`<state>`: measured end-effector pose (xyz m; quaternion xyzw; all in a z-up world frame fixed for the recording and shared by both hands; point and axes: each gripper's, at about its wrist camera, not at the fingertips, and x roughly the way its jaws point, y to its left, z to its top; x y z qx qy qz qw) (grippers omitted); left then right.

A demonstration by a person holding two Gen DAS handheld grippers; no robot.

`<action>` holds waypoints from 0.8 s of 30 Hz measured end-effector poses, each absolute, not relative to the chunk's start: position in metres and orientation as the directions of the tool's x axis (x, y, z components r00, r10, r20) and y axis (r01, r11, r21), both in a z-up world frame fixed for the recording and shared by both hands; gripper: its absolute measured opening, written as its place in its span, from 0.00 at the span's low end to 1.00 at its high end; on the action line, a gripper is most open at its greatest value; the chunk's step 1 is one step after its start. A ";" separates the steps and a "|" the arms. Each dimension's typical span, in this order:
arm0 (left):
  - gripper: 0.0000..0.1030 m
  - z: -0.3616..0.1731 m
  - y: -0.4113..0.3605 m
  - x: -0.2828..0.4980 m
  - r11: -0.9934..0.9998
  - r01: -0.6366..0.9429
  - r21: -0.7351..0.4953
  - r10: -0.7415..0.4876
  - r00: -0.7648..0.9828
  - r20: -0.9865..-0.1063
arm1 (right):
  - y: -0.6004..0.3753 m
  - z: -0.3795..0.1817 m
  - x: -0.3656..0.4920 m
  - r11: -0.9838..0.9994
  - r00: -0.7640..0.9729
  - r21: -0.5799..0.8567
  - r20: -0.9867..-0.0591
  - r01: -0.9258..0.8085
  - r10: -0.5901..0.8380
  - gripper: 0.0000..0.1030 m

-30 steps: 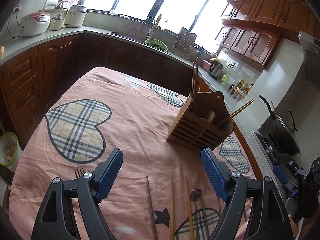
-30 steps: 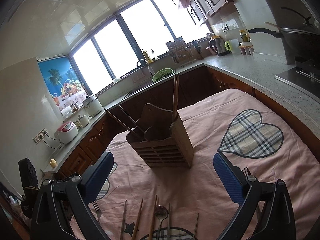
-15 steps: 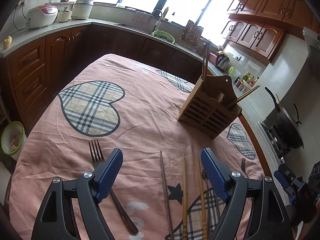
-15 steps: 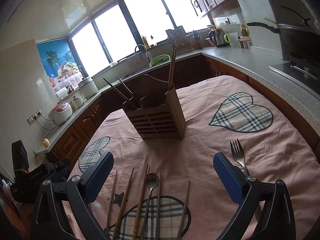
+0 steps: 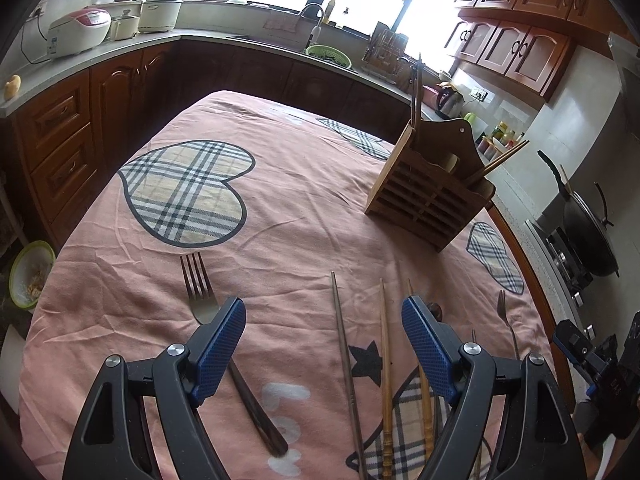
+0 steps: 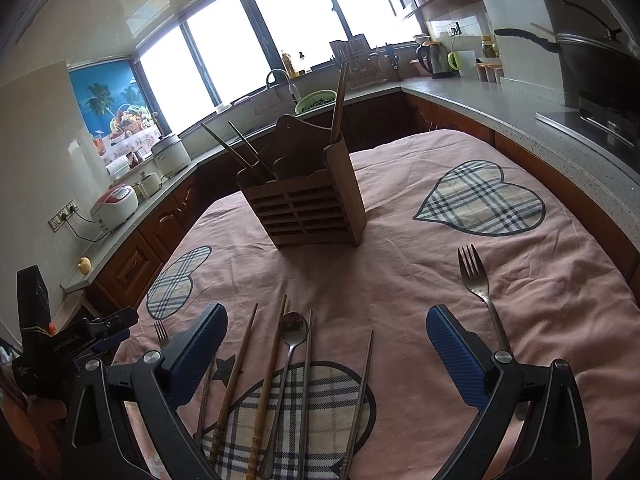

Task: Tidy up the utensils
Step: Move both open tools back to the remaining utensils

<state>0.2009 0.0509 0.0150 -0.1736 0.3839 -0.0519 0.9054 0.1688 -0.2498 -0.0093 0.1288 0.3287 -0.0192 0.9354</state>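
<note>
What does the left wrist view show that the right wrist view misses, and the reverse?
Left wrist only: the bowl on the floor and the open left gripper. Right wrist only: the whole spoon, the fruit poster and the open right gripper. Both: the wooden utensil holder, loose chopsticks, two forks and the pink cloth.

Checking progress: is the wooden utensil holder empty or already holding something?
Not empty: the wooden utensil holder stands upright with chopsticks sticking out the top.
</note>
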 end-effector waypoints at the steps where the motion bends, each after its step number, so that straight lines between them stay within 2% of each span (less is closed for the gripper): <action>1: 0.78 0.014 0.050 0.201 0.938 -0.038 -0.345 -0.223 0.697 -0.682 | -0.249 -0.011 0.169 0.968 0.781 0.223 -0.623 0.119 0.048 0.98; 15: 0.77 -0.010 0.035 0.227 0.956 -0.037 -0.290 -0.203 0.632 -0.748 | -0.248 -0.042 0.186 0.981 0.715 0.146 -0.699 0.128 0.010 0.97; 19: 0.77 -0.017 0.032 0.236 0.957 -0.041 -0.288 -0.202 0.617 -0.760 | -0.249 -0.048 0.191 0.982 0.699 0.137 -0.715 0.130 0.008 0.91; 24: 0.76 -0.024 0.028 0.246 0.959 -0.036 -0.282 -0.205 0.601 -0.772 | -0.250 -0.056 0.197 0.983 0.674 0.126 -0.738 0.135 0.002 0.80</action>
